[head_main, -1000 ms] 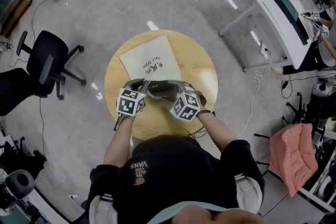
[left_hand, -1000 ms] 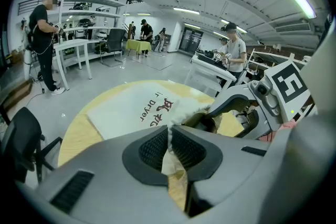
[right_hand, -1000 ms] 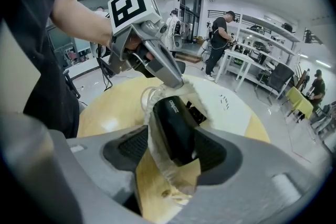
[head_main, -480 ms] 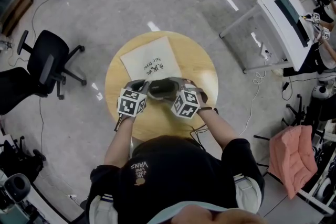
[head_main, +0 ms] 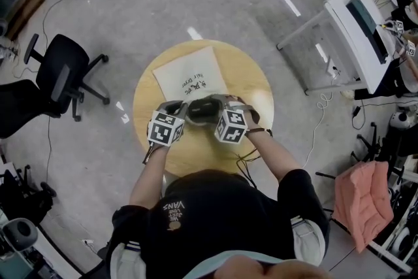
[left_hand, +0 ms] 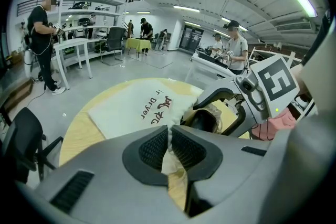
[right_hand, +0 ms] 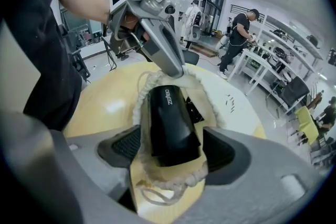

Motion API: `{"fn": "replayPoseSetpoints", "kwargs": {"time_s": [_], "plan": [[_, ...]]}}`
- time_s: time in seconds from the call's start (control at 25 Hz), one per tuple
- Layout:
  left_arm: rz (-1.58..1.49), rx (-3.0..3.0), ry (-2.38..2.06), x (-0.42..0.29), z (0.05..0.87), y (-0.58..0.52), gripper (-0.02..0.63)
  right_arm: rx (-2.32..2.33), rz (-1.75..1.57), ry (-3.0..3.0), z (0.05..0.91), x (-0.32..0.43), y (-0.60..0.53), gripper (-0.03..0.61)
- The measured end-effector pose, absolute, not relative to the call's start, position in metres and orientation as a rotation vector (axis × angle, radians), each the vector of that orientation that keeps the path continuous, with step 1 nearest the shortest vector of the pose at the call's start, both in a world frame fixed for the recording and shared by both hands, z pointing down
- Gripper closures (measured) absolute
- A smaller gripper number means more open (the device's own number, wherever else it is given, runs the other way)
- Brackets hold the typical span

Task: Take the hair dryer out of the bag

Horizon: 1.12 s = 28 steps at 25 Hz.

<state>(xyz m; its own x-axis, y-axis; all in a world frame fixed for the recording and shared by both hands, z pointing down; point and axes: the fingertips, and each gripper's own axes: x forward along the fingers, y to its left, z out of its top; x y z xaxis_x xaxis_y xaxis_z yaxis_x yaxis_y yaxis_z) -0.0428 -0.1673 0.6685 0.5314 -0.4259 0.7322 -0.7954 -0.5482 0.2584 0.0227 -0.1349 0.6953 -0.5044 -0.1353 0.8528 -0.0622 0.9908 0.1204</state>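
A flat white cloth bag [head_main: 189, 75] printed "Hair Dryer" beside red characters lies on the round, pale wooden desk [head_main: 251, 85]. The left gripper [left_hand: 169, 148] has its jaws closed on the bag's rim. The glossy black hair dryer [right_hand: 170, 118] sits in the ruffled drawstring mouth, between the jaws of the right gripper [right_hand: 176, 150], which have just been opening and stand wide.

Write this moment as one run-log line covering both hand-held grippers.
left hand-held gripper: shut on drawstring bag rim | right hand-held gripper: jaws just opening, hair dryer between them, ungripped | task: hair dryer not yet out
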Motion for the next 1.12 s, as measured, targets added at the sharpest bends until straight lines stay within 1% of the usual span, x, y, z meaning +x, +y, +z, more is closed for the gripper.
{"fn": "replayPoseSetpoints", "kwargs": {"time_s": [1.12], "plan": [[0.788, 2.175, -0.975, -0.046, 0.678, -0.177, 0.577, -0.081, -0.103, -1.882, 0.739, 0.008, -0.141, 0.213]]}}
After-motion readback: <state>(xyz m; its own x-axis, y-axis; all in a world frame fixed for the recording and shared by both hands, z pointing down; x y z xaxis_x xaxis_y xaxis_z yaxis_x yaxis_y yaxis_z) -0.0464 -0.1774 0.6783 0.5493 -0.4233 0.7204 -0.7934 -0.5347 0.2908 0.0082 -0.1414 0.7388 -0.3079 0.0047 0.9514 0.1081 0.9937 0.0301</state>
